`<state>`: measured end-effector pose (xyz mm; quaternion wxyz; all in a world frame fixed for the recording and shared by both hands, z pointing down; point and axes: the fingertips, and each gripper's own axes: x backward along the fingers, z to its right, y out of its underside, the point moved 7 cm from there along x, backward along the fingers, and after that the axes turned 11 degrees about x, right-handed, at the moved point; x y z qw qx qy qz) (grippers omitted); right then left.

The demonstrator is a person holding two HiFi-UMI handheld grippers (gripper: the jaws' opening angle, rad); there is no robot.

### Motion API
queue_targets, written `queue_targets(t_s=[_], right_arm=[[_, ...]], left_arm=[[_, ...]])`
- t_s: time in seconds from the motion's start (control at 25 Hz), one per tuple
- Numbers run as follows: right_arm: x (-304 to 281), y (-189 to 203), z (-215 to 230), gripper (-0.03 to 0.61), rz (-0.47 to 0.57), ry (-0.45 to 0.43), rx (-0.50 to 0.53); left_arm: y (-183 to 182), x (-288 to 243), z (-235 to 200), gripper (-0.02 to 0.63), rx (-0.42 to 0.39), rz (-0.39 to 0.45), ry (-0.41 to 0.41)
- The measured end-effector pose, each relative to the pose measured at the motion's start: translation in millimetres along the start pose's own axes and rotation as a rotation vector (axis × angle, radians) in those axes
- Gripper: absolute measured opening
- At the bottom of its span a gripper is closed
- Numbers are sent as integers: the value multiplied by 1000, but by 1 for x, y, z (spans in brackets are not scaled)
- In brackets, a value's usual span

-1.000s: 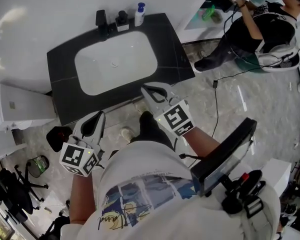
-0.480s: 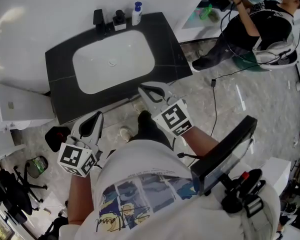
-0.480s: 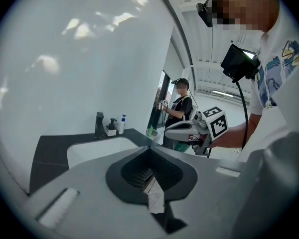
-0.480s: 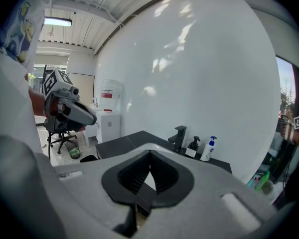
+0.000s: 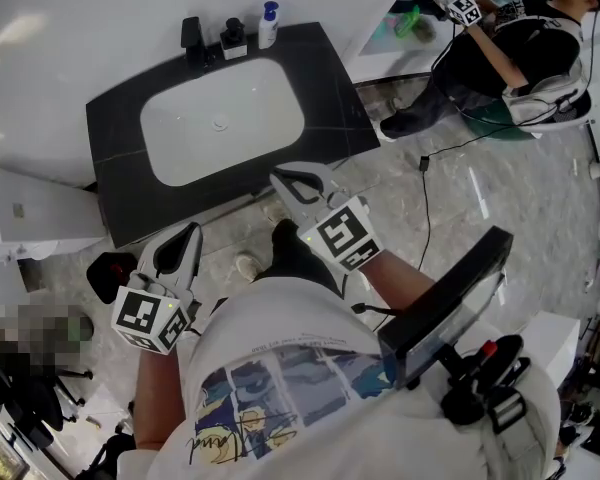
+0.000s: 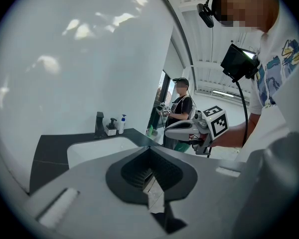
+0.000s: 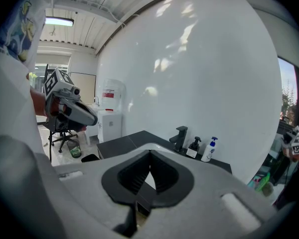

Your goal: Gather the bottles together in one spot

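Left gripper (image 5: 185, 240) low at the left, short of the counter (image 5: 330, 98), jaws together with nothing between them. At the back edge of the counter, behind the sink (image 5: 220, 128): faucet (image 5: 192, 36), then dark pump bottle (image 5: 234, 38) just beside it, then white bottle with blue pump (image 5: 268, 25) just beside that, both upright and in one close row. Right gripper (image 5: 285, 181) nearer the counter's front edge, jaws likewise pressed together and empty, well apart from both bottles. Over the last second: hardly any change. Both grippers held in much the same place, no opening of either pair of jaws, bottles unmoved against the faucet; only a slight drift of the whole scene in the head view. Meaning for the task: bottles standing together in one spot now, with no bottle in either grip. Equally consistent with a gathering just finished or a pause before more bottles, unseen here, are fetched.
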<state>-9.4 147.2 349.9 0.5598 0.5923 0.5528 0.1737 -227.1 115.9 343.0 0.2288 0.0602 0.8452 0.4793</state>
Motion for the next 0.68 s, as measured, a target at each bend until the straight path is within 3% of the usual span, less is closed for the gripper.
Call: queue_targets(t_s=[0.68], right_arm=[[10,10,10,-2,-29,-1,-8]], left_arm=[[-1,-16,10,2,9,-19,19]])
